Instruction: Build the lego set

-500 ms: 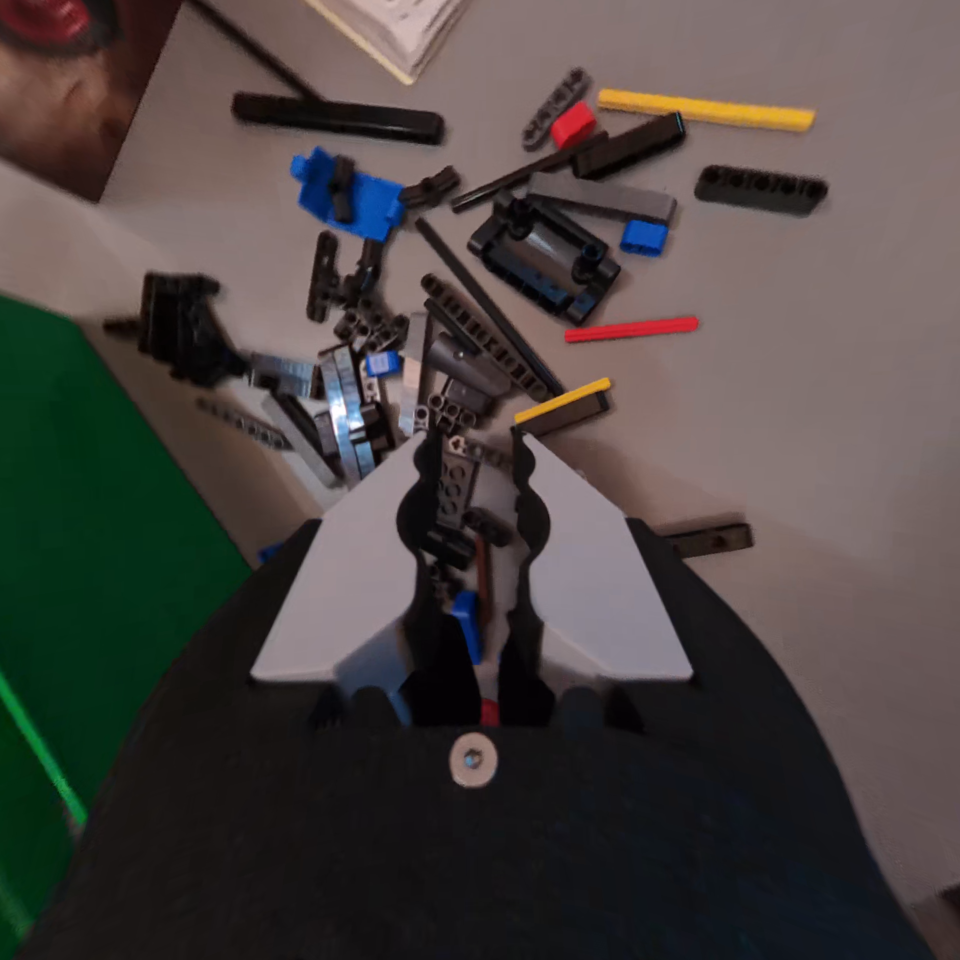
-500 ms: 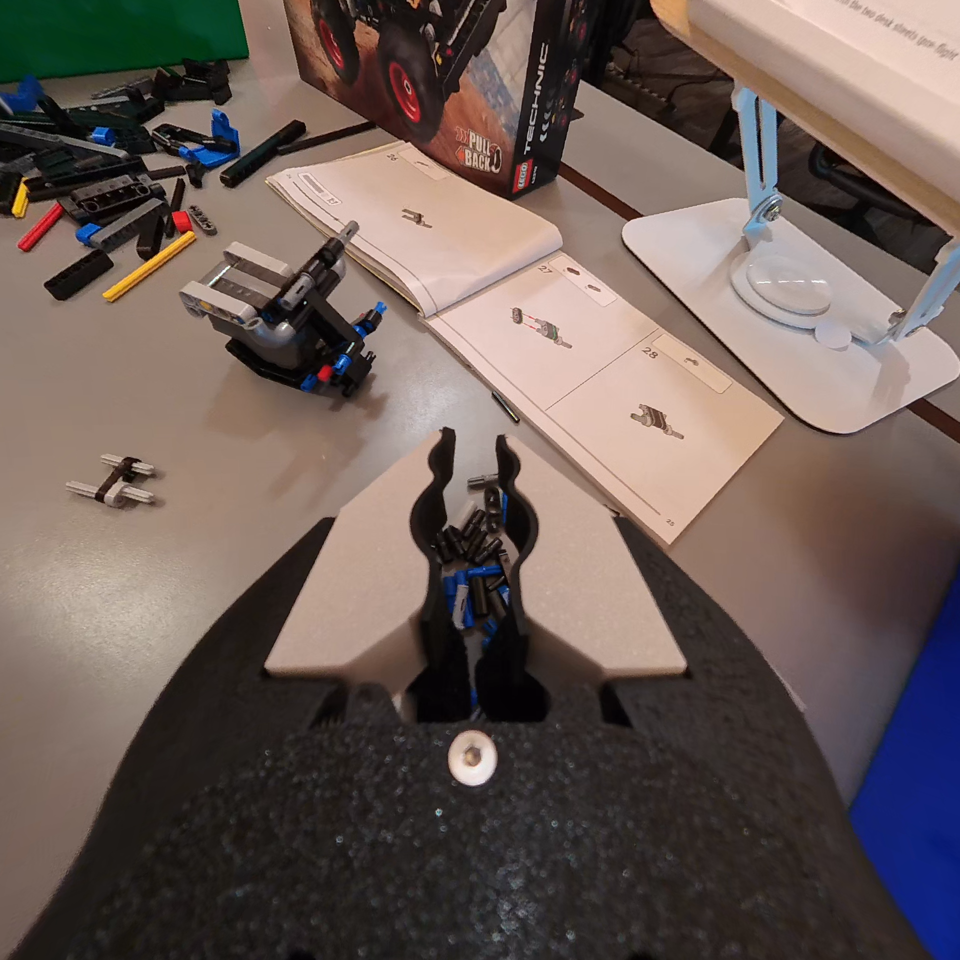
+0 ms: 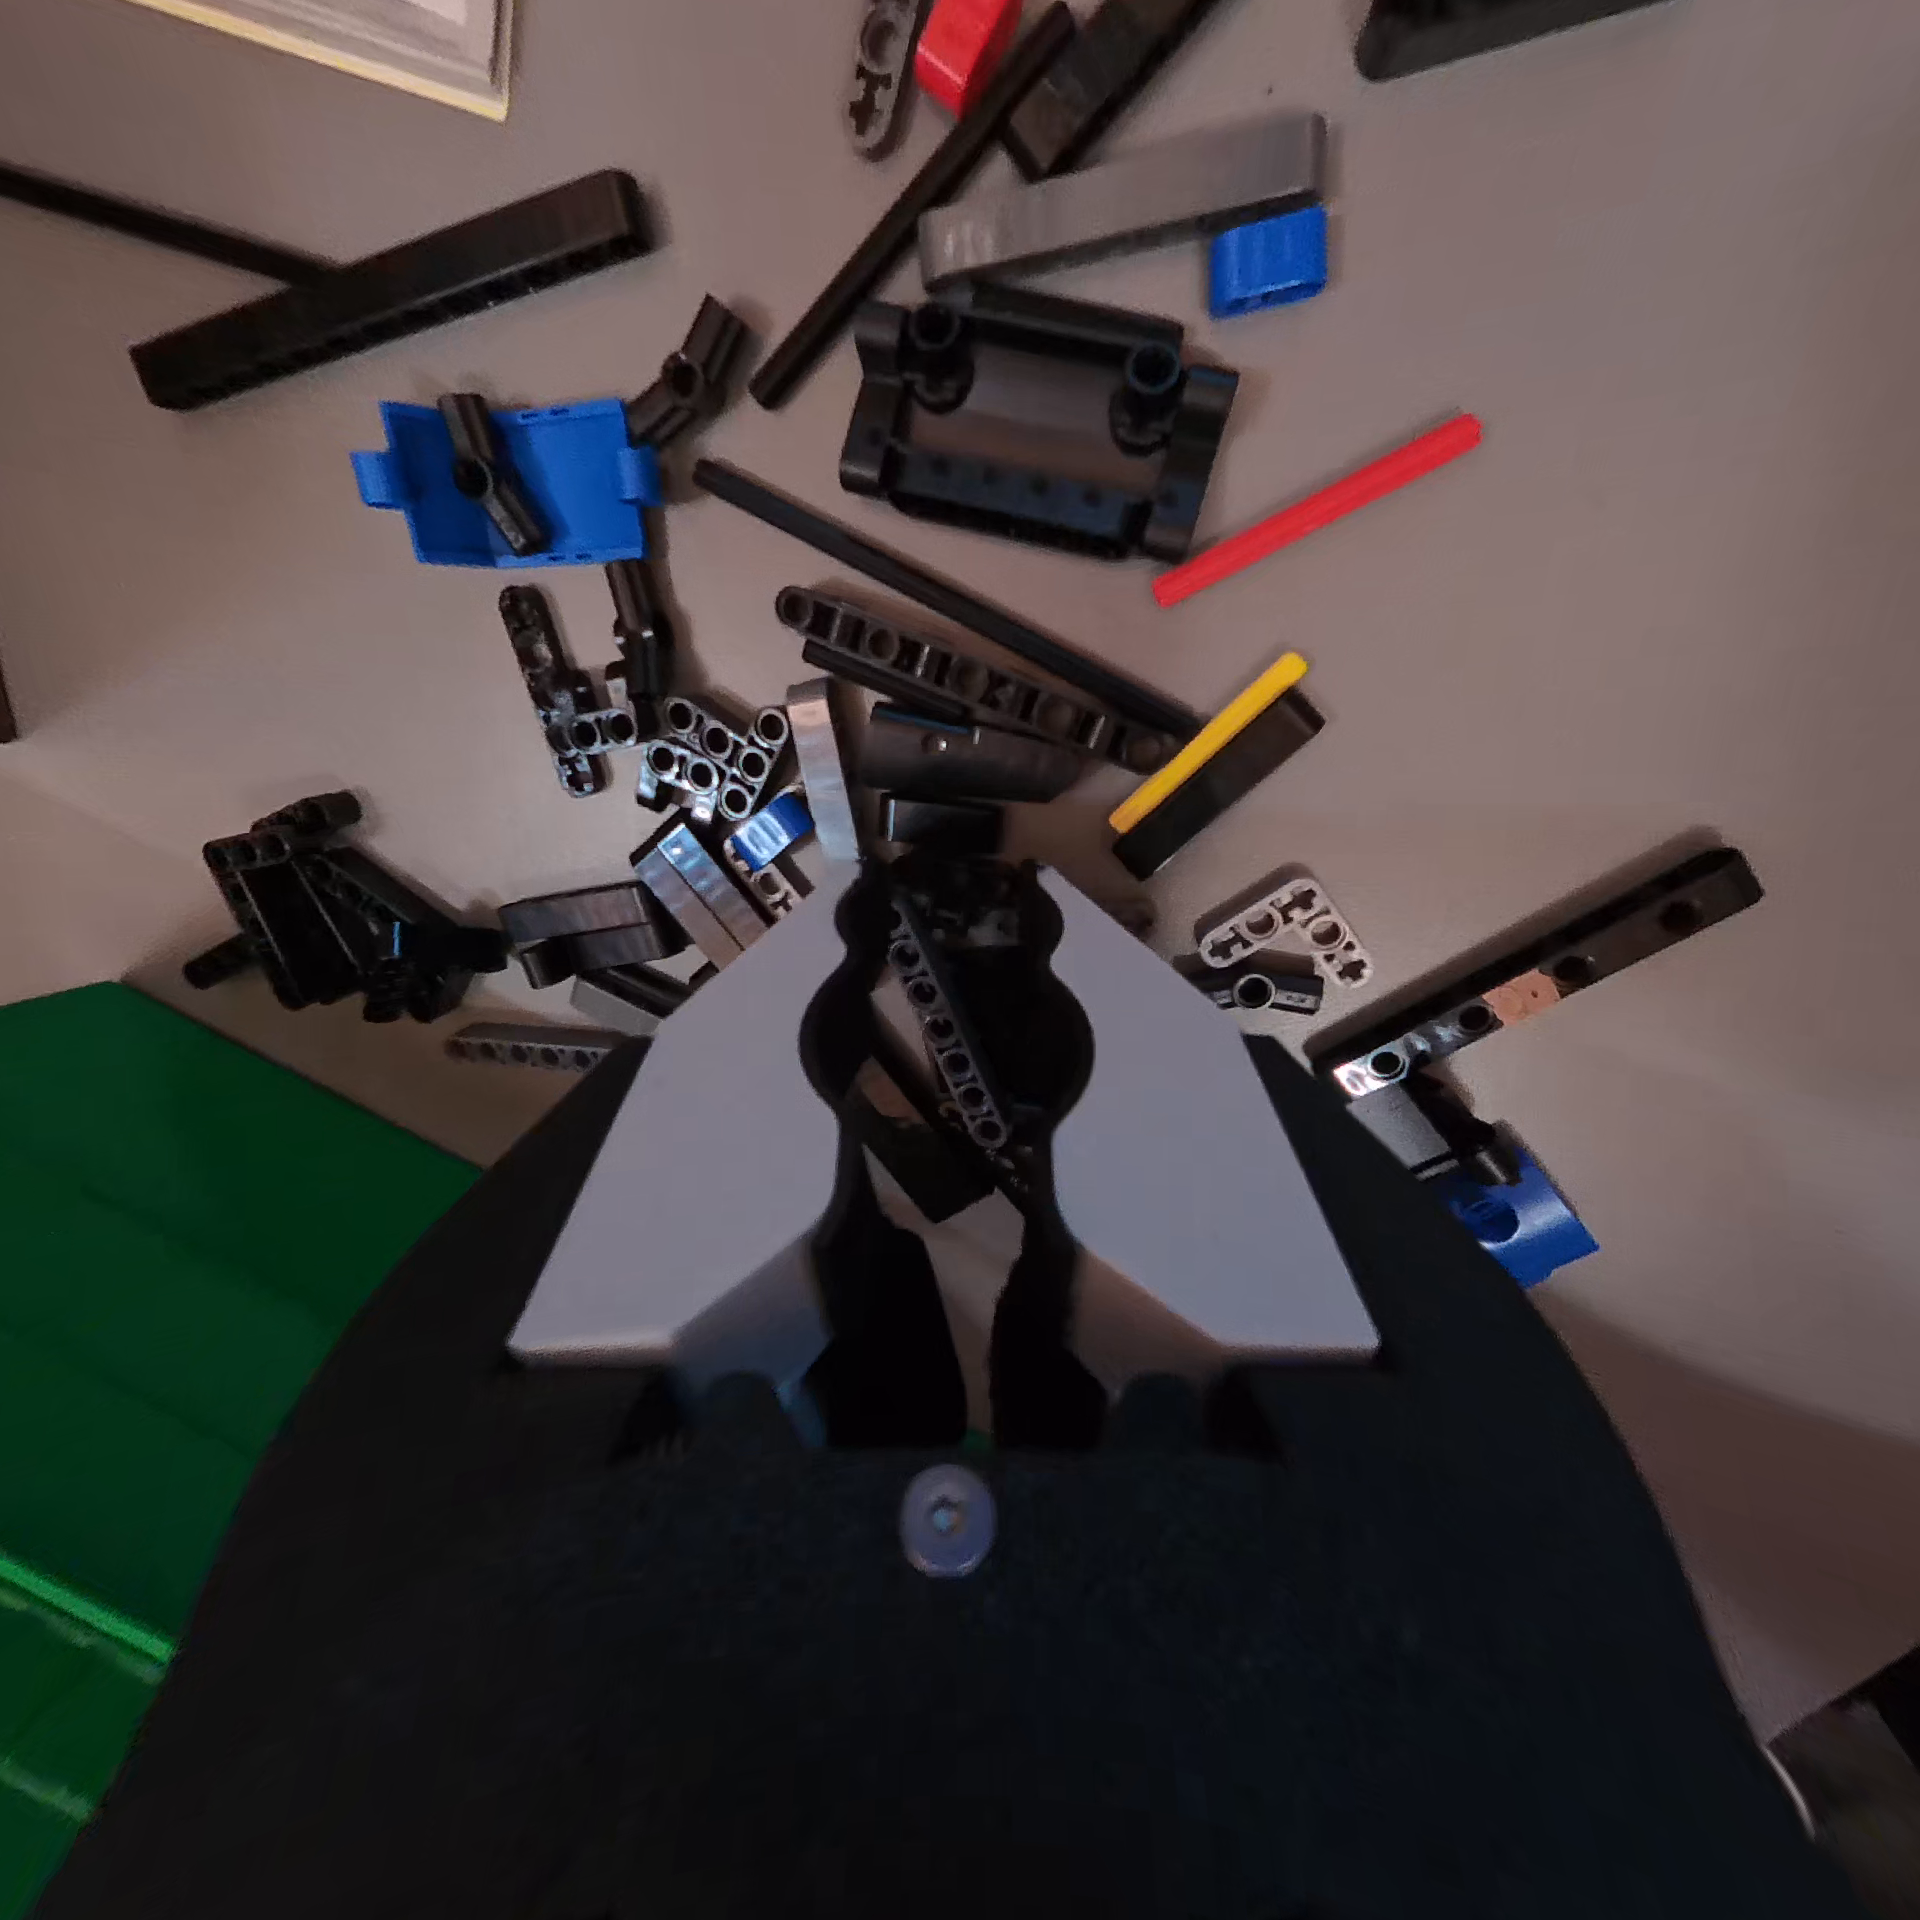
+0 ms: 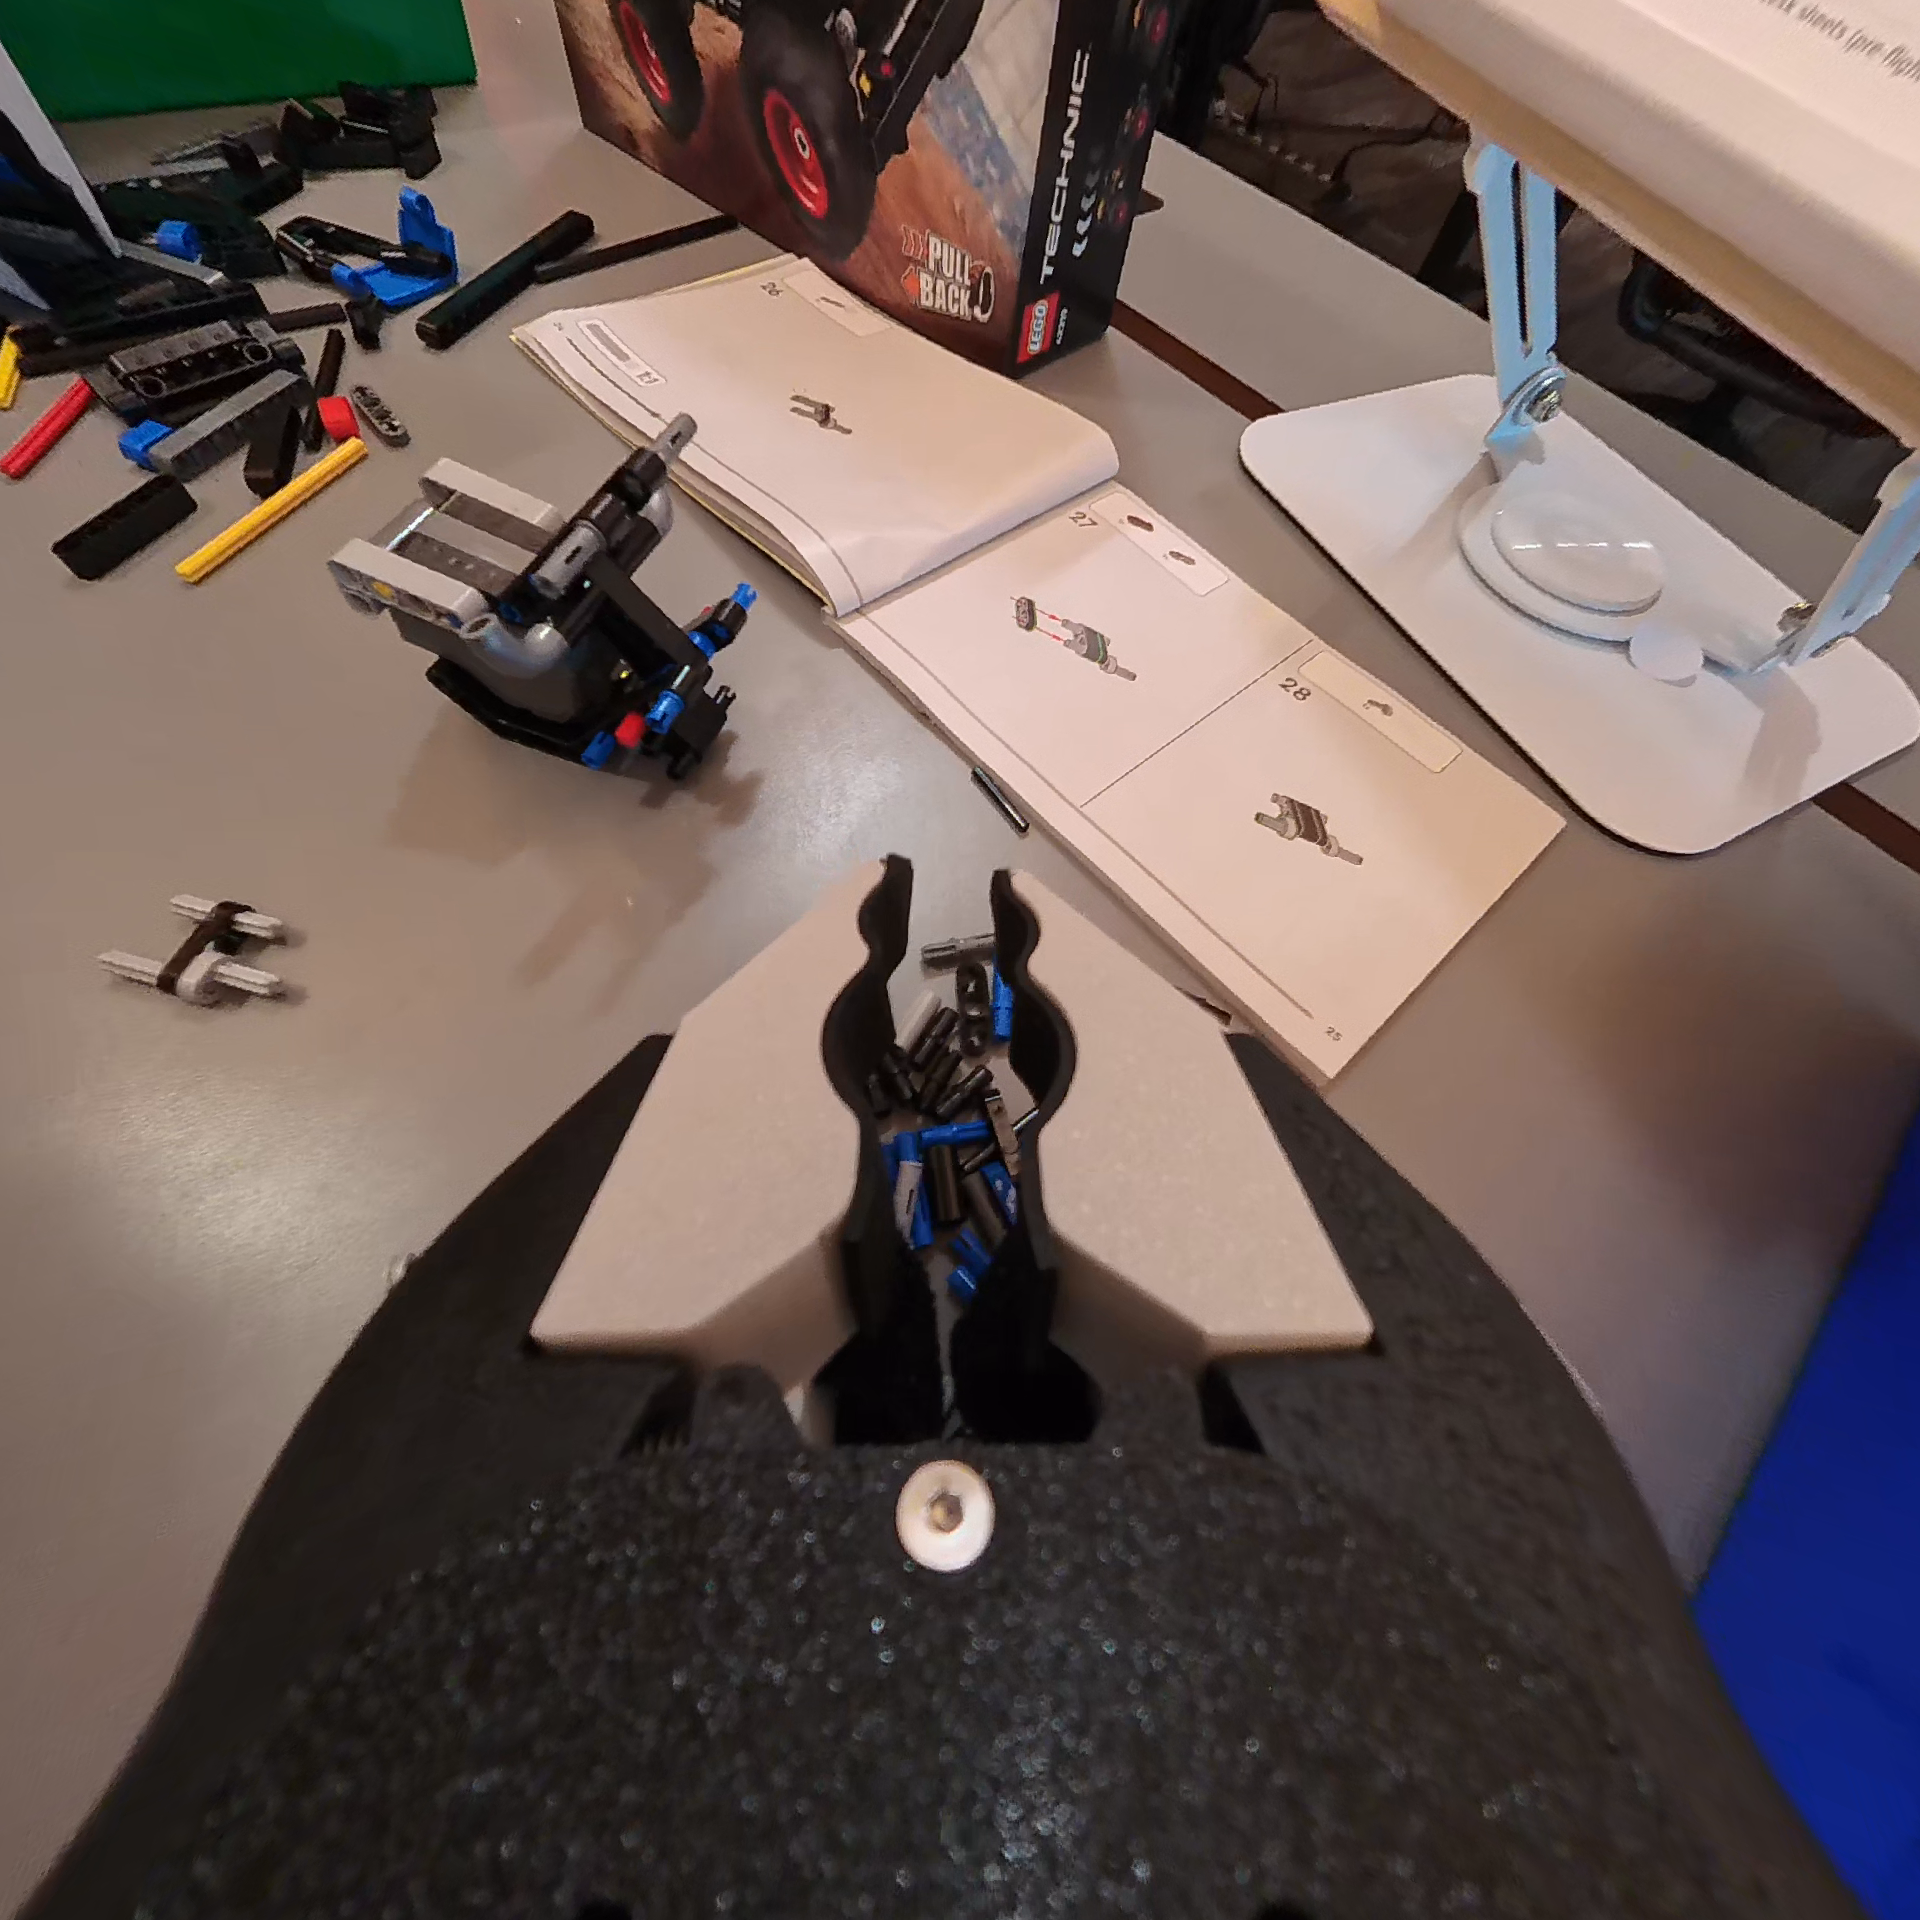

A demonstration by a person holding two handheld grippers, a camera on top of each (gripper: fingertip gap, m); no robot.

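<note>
The left claw [image 3: 940, 894] hangs low over the heap of loose parts [image 3: 727, 790] on the worktop [image 3: 1662, 623], its jaws parted by a narrow gap and holding nothing. A grey holed beam [image 3: 951, 1023] lies on the worktop under that gap, slanting between the 2 fingers; whether the tips touch it cannot be told.

Judging by their look, these parts are light, hard, smooth plastic. They will not crush, but they will skate and pivot on the worktop if pushed from 1 side. The beam is best taken across its narrow width near mid-length, so it hangs level and does not swing. Its neighbours crowd close, so a pinch may drag others along.

The right claw [image 4: 945, 883] is also slightly parted and empty, above a scatter of small black and blue pins [image 4: 951, 1153] just beside the booklet [image 4: 1195, 665]. The pins are tiny and round and likely to roll; each wants a grip across its middle.

The half-built model [image 4: 551, 613] stands left of the booklet, with a small axle piece [image 4: 197, 951] well apart, nearer the claw. The model is pinned together, so hold its grey frame, not the projecting pins.
</note>
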